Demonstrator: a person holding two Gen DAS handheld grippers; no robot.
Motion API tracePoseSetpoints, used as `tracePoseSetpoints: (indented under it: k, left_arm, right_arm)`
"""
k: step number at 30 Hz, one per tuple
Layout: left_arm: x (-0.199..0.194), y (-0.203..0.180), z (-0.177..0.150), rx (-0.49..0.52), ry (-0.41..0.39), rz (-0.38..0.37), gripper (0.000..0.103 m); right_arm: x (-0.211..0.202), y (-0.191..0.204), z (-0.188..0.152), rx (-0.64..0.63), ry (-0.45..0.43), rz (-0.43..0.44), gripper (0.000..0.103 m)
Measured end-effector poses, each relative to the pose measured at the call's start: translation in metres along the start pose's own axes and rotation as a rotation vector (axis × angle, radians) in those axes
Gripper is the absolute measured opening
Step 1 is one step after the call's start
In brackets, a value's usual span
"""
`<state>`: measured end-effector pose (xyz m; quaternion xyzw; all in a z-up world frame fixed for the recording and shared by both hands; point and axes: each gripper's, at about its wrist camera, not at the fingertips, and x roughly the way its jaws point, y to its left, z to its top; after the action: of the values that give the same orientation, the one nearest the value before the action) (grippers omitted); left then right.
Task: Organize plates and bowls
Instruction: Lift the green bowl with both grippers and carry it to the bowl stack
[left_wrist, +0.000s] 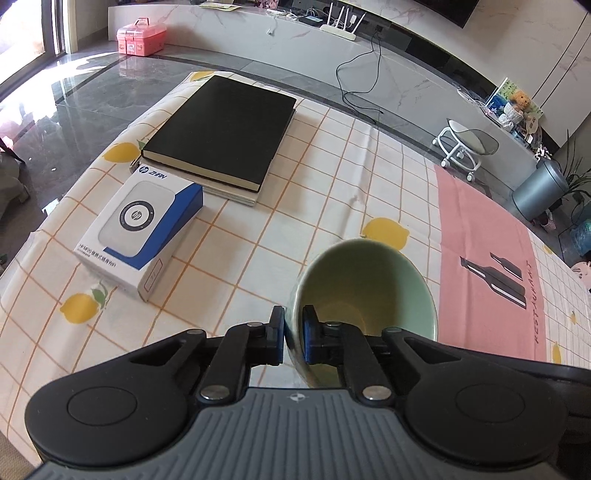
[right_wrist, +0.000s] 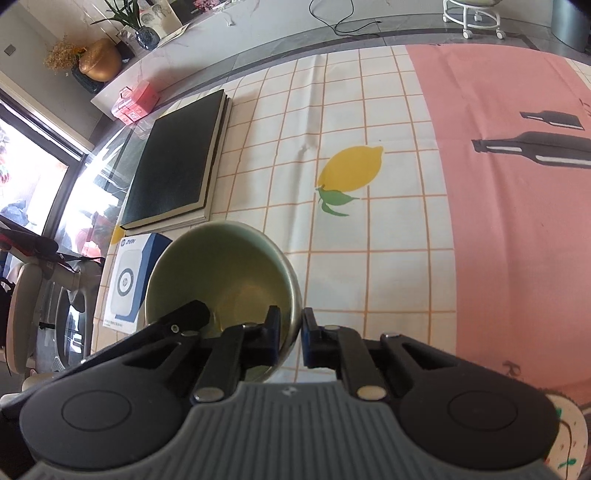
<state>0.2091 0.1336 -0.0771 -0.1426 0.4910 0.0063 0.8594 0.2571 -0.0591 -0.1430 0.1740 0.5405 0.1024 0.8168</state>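
Both grippers' jaws pinching green bowl (left_wrist: 365, 291) rim

Both grippers have black linkage arms, silver rivets, blue-padded fingers (left_wrist: 277, 332) and ribbed grey bodies.

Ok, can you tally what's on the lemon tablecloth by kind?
Pale green ceramic bowl: 1, rim pinched by left gripper and right gripper
White patterned plate, partly in view: 1
Black hardcover notebook: 1
White-and-blue cardboard box: 1
Pink cloth placemat: 1
Total: 5
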Motion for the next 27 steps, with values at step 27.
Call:
tracePoseSetpoints:
  k: [27]
  left_arm:
    - [-0.11, -0.216, -0.108, 0.244, 0.027, -0.235, 0.011]
  right_arm:
    - [-0.264, -0.176, -0.092, 0.19, -0.228, -0.056, 0.008]
